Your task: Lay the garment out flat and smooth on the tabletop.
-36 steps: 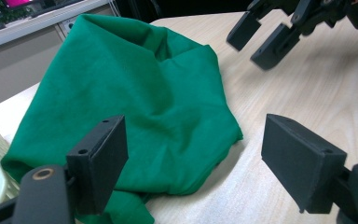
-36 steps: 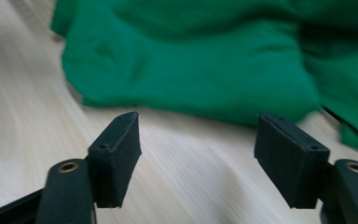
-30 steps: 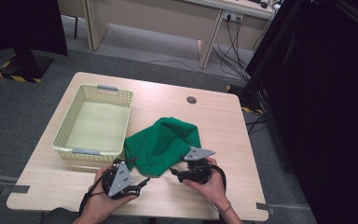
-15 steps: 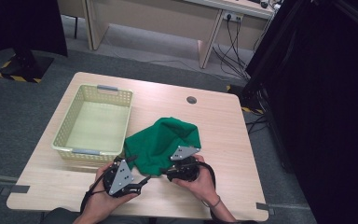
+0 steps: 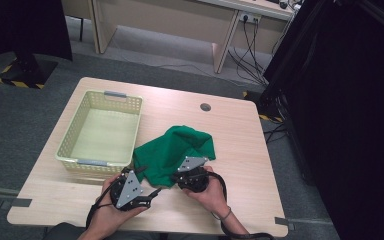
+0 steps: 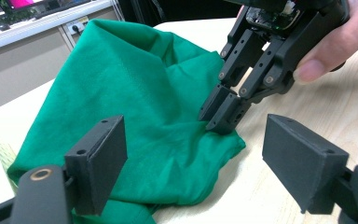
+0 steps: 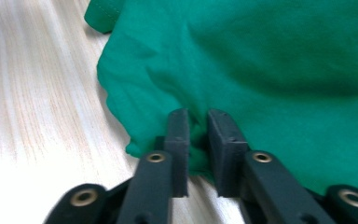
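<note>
**Green cloth pinched at near edge by right tongs; left tongs spread**

Green cloth (image 5: 175,152) found crumpled on the wooden worktop (image 5: 240,135), near-centre, just right of the pale yellow basket (image 5: 102,132) and touching its near right corner. Basket seen upright on the left half of the worktop.

Right tongs (image 5: 180,176) located at the near right edge of the cloth, held in a hand (image 5: 211,192) entering from the near side. Jaws noted as having just been closing, now pressed onto a small fold of green fabric at the hem; fold visible bunched between the two black pads (image 7: 179,135) in the right gripper view. Same grip confirmed in the left gripper view, right tongs (image 6: 221,119) angled down with tips biting the cloth edge just above the worktop.

Left tongs (image 5: 152,192) located near and slightly left of the cloth, over bare worktop at its near edge, held in the other hand (image 5: 110,212). Jaws standing wide apart, nothing between the pads; cloth lying beyond and beneath the left-hand pad (image 6: 100,163), contact not determinable.
</note>
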`<state>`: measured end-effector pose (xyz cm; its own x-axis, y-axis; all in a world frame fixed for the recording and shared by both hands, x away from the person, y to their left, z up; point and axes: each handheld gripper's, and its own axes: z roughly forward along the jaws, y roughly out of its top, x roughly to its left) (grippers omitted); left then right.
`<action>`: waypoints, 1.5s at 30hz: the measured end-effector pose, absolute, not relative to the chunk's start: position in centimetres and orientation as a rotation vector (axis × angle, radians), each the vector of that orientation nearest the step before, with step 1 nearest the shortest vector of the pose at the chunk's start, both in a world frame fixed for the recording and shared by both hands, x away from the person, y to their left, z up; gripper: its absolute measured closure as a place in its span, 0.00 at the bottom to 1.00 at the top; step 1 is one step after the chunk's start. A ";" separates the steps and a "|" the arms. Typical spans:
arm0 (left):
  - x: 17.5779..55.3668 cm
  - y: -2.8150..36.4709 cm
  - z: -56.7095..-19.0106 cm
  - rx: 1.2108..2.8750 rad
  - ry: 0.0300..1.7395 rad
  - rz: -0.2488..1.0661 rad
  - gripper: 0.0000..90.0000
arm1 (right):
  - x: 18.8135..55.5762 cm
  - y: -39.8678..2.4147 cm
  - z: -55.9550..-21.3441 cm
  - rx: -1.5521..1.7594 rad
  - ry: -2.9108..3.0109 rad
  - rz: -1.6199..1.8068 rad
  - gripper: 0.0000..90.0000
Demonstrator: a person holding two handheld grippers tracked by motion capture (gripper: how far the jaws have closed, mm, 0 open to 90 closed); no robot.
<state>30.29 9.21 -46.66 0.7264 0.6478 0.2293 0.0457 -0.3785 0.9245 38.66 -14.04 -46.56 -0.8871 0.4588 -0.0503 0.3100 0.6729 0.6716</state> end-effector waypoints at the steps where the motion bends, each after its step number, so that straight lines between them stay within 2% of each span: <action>1: 30.3 9.2 -46.7 1.868 0.538 0.710 0.24 | 38.7 -14.0 -46.6 0.626 2.674 1.018 0.90; 3: 30.3 9.2 -46.7 1.868 0.540 0.710 0.24 | 38.7 -14.0 -46.5 0.623 2.676 1.017 0.96; 7: 30.3 9.2 -46.6 1.868 0.536 0.712 0.24 | 38.8 -14.3 -46.1 0.653 2.669 1.065 0.98; 18: 30.4 8.7 -46.2 1.871 0.519 0.725 0.24 | 38.8 -16.7 -42.1 0.711 2.559 1.280 0.98; 35: 30.5 7.7 -46.0 1.876 0.492 0.730 0.24 | 39.8 -20.3 -35.8 0.739 2.363 1.394 0.98; 45: 31.3 6.6 -44.4 1.864 0.482 0.845 0.26 | 39.3 -21.3 -34.5 0.742 2.320 1.427 0.99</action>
<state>31.31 6.59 -44.41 0.6775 0.6526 0.3393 -0.0397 -0.4281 0.9028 39.32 -21.25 -34.46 -0.8149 0.5796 0.0016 0.2629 0.3672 0.8922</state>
